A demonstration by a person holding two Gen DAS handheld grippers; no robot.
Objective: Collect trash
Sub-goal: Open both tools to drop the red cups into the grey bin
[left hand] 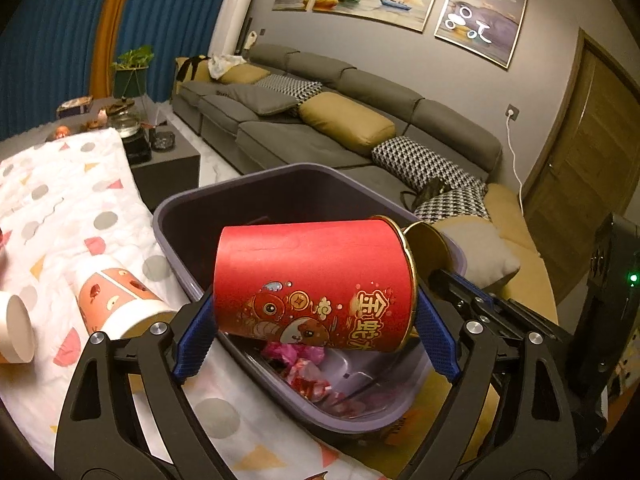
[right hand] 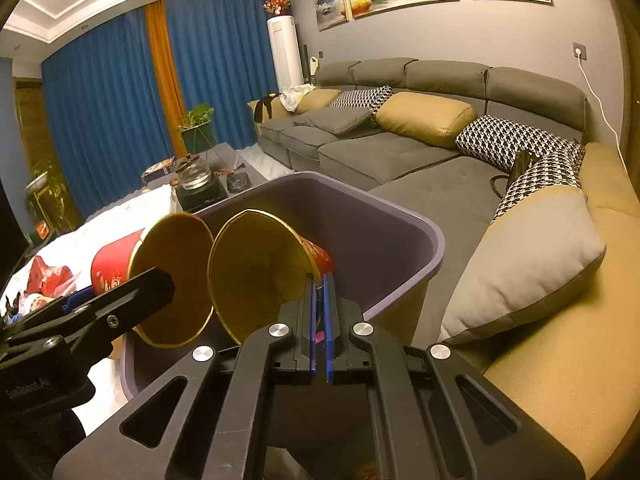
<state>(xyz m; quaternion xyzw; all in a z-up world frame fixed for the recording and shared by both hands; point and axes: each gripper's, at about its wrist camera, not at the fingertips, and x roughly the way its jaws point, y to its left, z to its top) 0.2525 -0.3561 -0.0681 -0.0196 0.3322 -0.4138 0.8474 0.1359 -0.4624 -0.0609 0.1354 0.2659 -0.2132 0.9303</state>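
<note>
My left gripper [left hand: 316, 338] is shut on a red paper cup [left hand: 316, 280] with gold print. The cup lies sideways, its gold mouth to the right, above a purple bin [left hand: 168, 216]. Pink and red wrappers [left hand: 308, 372] lie at the bottom of the bin. My right gripper [right hand: 320, 280] is shut on the rim of a second red cup [right hand: 256, 276] with a gold inside, held over the same bin [right hand: 400, 216]. The two cups hang side by side, mouths toward the right wrist camera; the first cup [right hand: 172, 276] is on the left.
A white and pink cup [left hand: 116, 300] lies on the patterned tablecloth [left hand: 60, 208] left of the bin, and another white cup [left hand: 16, 328] lies at the left edge. Red wrappers [right hand: 48, 280] sit on the table. A grey sofa [right hand: 400, 152] with cushions runs behind.
</note>
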